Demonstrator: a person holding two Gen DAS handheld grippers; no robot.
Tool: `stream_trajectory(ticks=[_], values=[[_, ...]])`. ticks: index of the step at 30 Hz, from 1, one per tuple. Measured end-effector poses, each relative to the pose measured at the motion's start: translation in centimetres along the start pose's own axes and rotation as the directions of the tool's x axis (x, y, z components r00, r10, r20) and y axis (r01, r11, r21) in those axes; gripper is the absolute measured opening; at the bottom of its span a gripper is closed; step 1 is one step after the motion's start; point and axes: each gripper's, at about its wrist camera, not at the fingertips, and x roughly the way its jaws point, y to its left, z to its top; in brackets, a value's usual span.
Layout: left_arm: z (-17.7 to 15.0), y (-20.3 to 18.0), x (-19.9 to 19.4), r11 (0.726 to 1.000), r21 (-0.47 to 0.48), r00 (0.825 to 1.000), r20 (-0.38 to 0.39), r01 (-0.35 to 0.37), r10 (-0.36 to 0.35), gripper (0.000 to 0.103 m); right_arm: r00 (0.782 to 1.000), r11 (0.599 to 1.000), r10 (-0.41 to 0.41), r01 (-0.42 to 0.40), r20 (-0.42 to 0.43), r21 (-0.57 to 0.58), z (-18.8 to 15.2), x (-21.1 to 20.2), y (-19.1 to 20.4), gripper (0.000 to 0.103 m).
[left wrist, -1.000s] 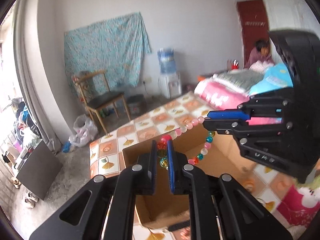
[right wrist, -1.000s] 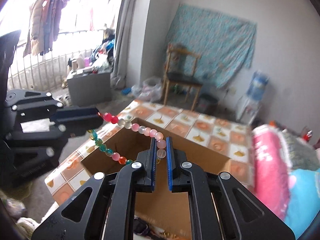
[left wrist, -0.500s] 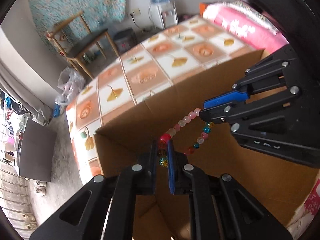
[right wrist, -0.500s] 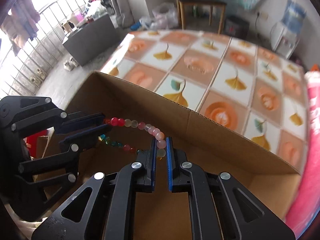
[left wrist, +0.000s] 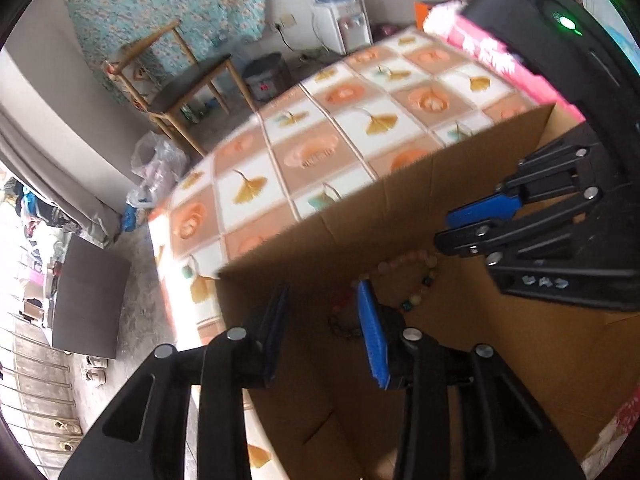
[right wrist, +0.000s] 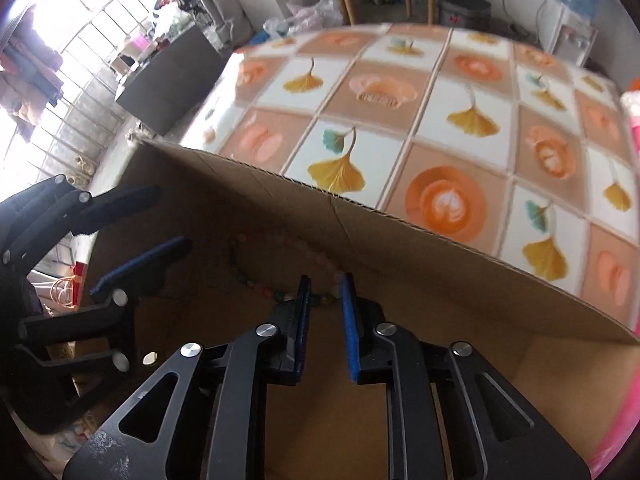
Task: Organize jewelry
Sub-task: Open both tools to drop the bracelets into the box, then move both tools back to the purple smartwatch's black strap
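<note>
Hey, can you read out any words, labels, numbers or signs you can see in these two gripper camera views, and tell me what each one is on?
No text can be read in either view.
Raised white marks on the right gripper, at its base: too blurred to read.
Small red display on the dark bin: too small to read.
Cardboard box: no print visible.
Patterned tablecloth: pictures only, no words.

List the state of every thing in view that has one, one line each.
Left tongs: open, jaws just opened, gripping nothing.
Right tongs: open, jaws just opened, gripping nothing.
Bead bracelet: released, lying loose inside the box.
Cardboard box: open at the top, on the patterned tablecloth.
</note>
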Motion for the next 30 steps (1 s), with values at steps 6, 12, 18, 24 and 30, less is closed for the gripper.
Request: stream_trajectory(ticks=[6, 12, 18, 24, 30], values=[[-2.6, 1.8, -6.9, 0.996, -0.083, 0.992, 0.123, -0.019, 0.029, 0.051, 0.980, 0.999, -0.026, 0.033, 0.198, -0.034, -2.8, -8.7, 1.3, 0.036], [-9.7, 1.9, -15.1, 0.988, -0.154, 0.963, 0.267, 0.027, 0.015, 0.065, 0.923, 0.999, 0.028, -0.008, 0.385, -0.052, -9.8, -17.4, 3.0, 0.046], [-17.6, 0.8, -18.7, 0.970, -0.238, 0.950, 0.312, 0.056, 0.021, 0.070, 0.893, 0.996, 0.083, -0.085, 0.443, -0.014, -18.2, -18.9, 3.7, 0.048], [-23.4, -3.8, -16.4, 0.951, -0.308, 0.956, 0.282, 0.016, 0.075, 0.070, 0.905, 0.987, 0.020, -0.085, 0.424, 0.136, -24.9, -14.4, 4.3, 0.048], [-24.6, -7.5, -12.2, 0.946, -0.310, 0.973, 0.231, 0.097, -0.024, 0.070, 0.936, 0.975, -0.027, -0.054, 0.350, 0.218, -27.6, -10.4, 4.4, 0.048]])
